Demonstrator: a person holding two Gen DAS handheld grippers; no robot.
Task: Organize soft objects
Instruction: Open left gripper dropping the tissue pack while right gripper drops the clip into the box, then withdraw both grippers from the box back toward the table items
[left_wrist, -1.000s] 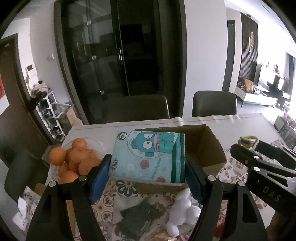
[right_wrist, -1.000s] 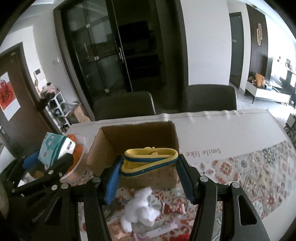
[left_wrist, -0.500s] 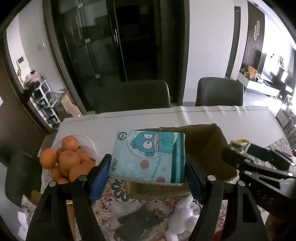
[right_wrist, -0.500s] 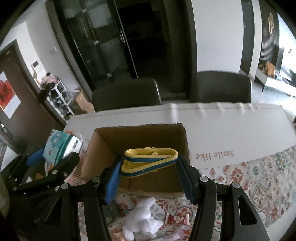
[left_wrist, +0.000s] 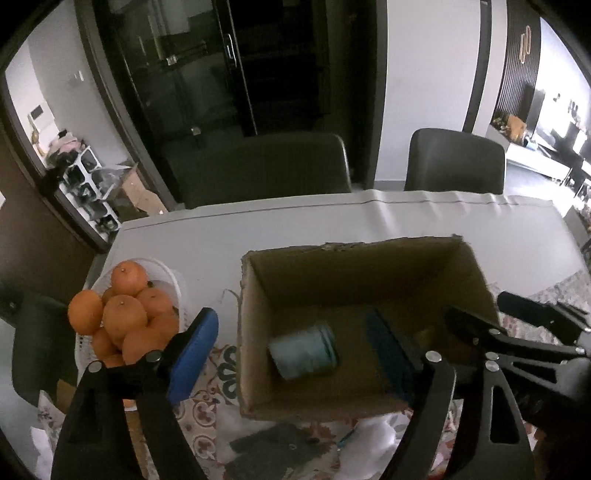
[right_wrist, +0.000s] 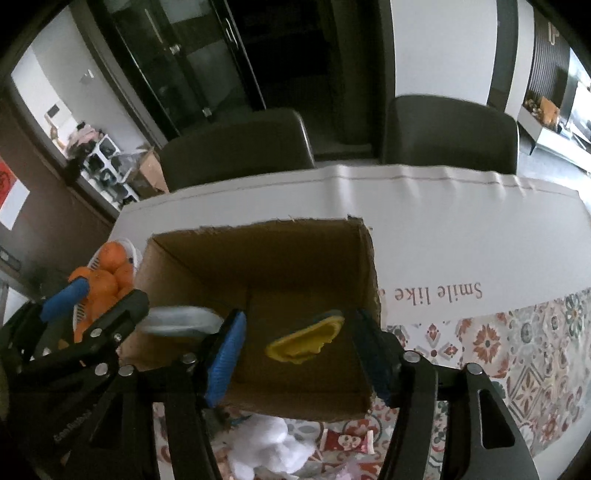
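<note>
An open cardboard box (left_wrist: 255, 332) (right_wrist: 369, 266) stands on the table below both grippers. My left gripper (left_wrist: 291, 350) is over the box's left half, its jaws opening. The light blue tissue pack (left_wrist: 303, 354) (right_wrist: 181, 319) is loose between its blue pads (left_wrist: 192, 350), blurred, down inside the box. My right gripper (right_wrist: 299, 354) (left_wrist: 517, 339) hangs over the right half, its jaws opening too. The yellow and blue band (right_wrist: 306, 341) is free of its pads (right_wrist: 225, 354), tilted inside the box.
A white basket of oranges (left_wrist: 125, 325) (right_wrist: 107, 280) stands left of the box. A white plush toy (right_wrist: 269, 446) and a dark cloth (left_wrist: 273, 446) lie on the patterned cloth in front of it. Two dark chairs (left_wrist: 266, 166) stand behind the table.
Both grippers moved forward and tipped down over the box. The left one let go of the tissue pack and the right one let go of the band; both things dropped inside.
</note>
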